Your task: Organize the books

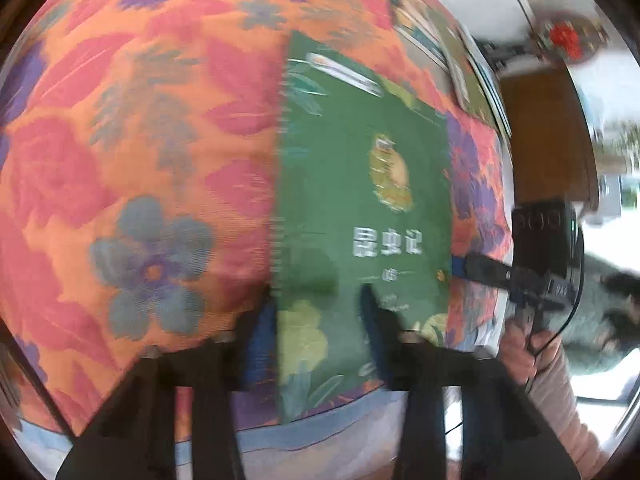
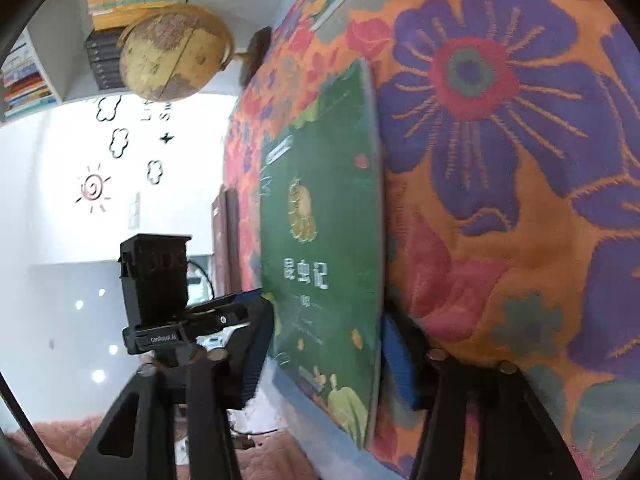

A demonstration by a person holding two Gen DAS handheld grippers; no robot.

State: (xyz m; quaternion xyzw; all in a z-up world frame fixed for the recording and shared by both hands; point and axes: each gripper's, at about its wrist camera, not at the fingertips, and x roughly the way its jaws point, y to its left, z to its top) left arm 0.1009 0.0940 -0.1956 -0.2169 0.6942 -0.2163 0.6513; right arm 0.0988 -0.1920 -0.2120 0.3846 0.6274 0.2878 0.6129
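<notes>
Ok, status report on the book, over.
Left gripper shut on green book. Right gripper straddles same book. More books beyond. Nothing blocking.

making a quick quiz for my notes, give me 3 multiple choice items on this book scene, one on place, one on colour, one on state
1. Where does the green book lie?
A. on the flowered cloth
B. on a bare wooden floor
C. inside a drawer

2. What colour is the cover of the book between the grippers?
A. red
B. green
C. white

3. How does the left gripper stand?
A. wide open and far from the book
B. out of view
C. shut on the book's near edge

Answers:
1 A: the orange cloth with red and purple flowers shows all around the book in both wrist views.
2 B: the cover is green with white lettering and a yellow insect picture.
3 C: in the left wrist view its fingers sit on either side of the cover's near edge, closed on it.
</notes>
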